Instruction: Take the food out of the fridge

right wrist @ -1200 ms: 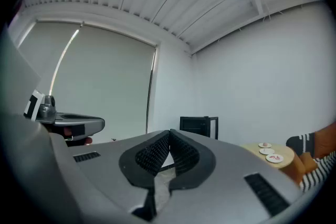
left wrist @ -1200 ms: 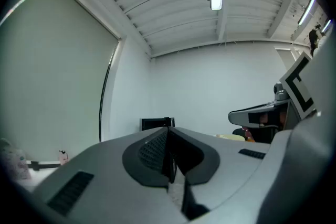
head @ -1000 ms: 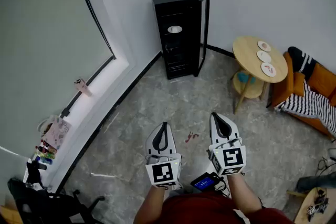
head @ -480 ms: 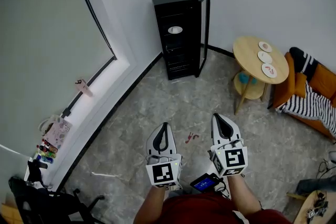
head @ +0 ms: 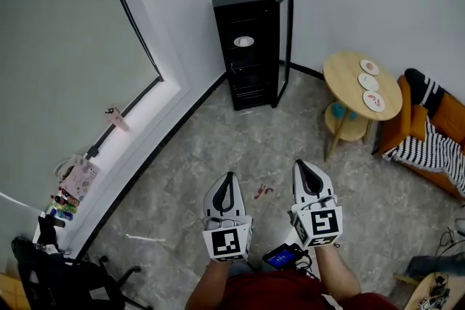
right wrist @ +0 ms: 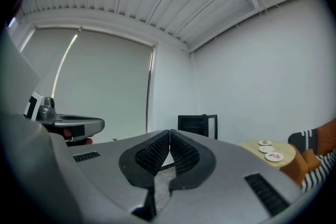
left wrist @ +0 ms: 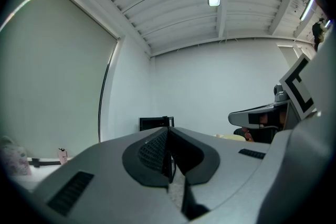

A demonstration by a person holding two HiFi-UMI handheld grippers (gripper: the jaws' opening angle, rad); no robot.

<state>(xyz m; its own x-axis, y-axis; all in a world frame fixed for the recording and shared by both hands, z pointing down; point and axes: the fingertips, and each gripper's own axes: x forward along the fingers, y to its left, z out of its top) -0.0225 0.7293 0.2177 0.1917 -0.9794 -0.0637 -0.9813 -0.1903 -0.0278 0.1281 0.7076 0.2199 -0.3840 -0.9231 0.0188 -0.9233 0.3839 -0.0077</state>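
A small black fridge (head: 245, 47) stands against the far wall with its glass door (head: 285, 46) swung open to the right; it also shows far off as the fridge (left wrist: 155, 123) and the fridge (right wrist: 196, 124). A white plate (head: 243, 41) lies on an upper shelf inside; what is on it is too small to tell. My left gripper (head: 228, 178) and right gripper (head: 305, 168) are held side by side low in the head view, well short of the fridge, pointing toward it. Both are shut with nothing between the jaws, as seen on the left gripper (left wrist: 168, 134) and right gripper (right wrist: 169, 136).
A round wooden table (head: 359, 80) with three small plates stands right of the fridge, an orange chair (head: 429, 128) with a striped cloth beyond it. A low white ledge (head: 123, 156) with small items runs along the left wall. Grey stone floor (head: 240, 149) lies between me and the fridge.
The whole scene has drifted slightly right and down in the head view; both grippers keep their pose and stay shut.
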